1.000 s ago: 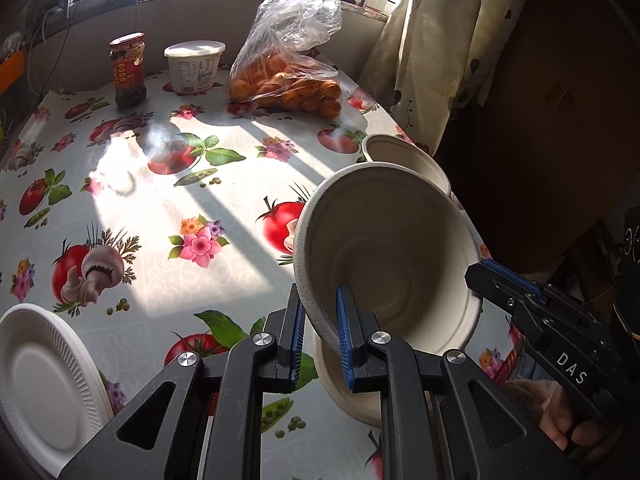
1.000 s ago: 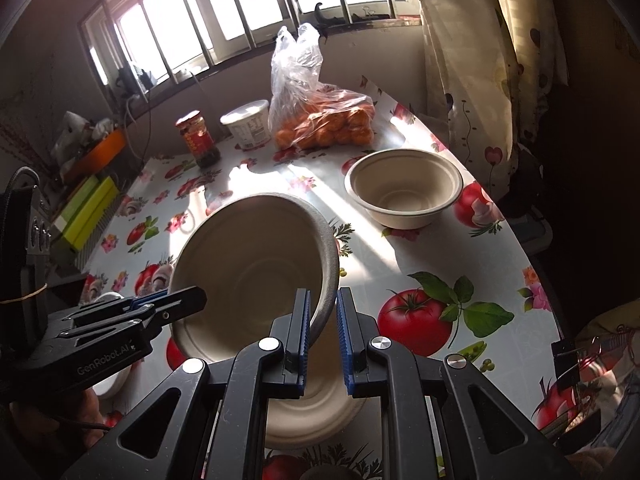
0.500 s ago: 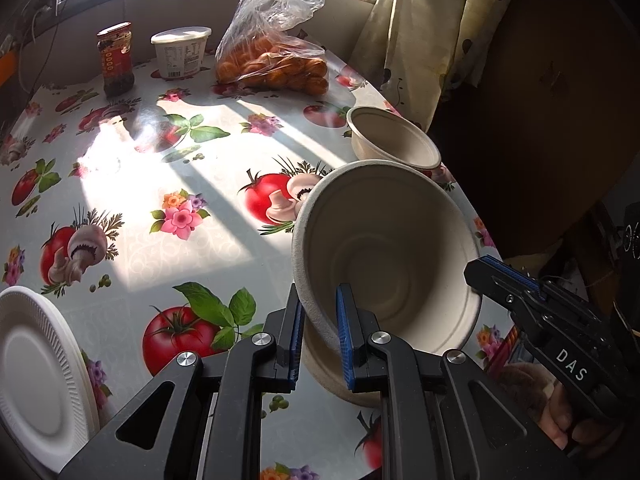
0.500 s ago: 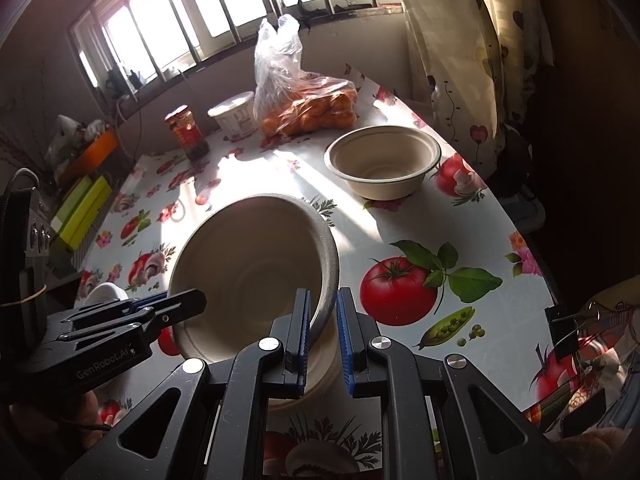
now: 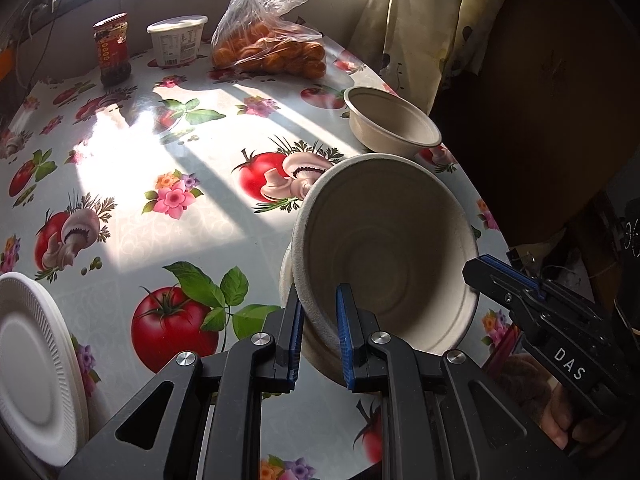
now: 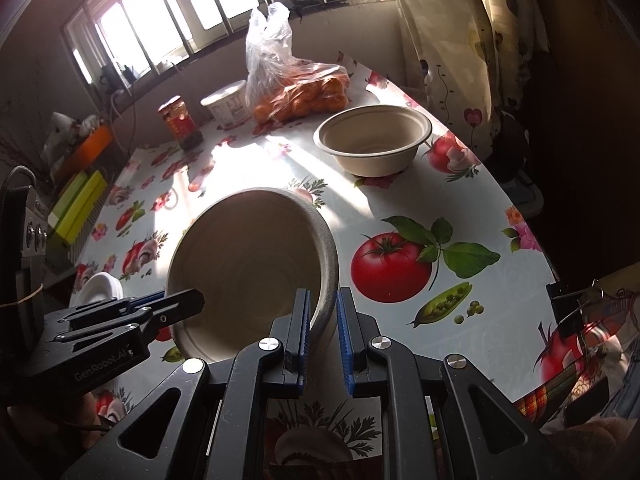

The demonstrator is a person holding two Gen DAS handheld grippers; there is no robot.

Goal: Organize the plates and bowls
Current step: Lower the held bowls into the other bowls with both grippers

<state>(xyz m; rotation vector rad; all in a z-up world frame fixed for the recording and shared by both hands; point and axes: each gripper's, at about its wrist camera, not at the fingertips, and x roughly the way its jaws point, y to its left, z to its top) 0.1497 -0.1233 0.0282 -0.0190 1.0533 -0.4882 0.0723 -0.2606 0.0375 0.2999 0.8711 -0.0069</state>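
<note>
Gripping one beige moulded-fibre bowl [image 5: 384,256] by opposite sides of its rim: my left gripper [image 5: 318,334] is clamped on the near-left rim, my right gripper [image 6: 322,334] is pinched on the right rim. The bowl is tilted, above the edge of the oilcloth-covered table [image 5: 132,216] printed with tomatoes and mushrooms. A white ribbed foam plate [image 5: 32,364] sits at the near-left table edge. A second beige fibre bowl [image 6: 372,140] stands upright further back on the right, well apart. At the far end: clear plastic bag of oranges [image 6: 300,88], white lidded tub [image 5: 178,42], red-labelled jar [image 5: 113,52].
</note>
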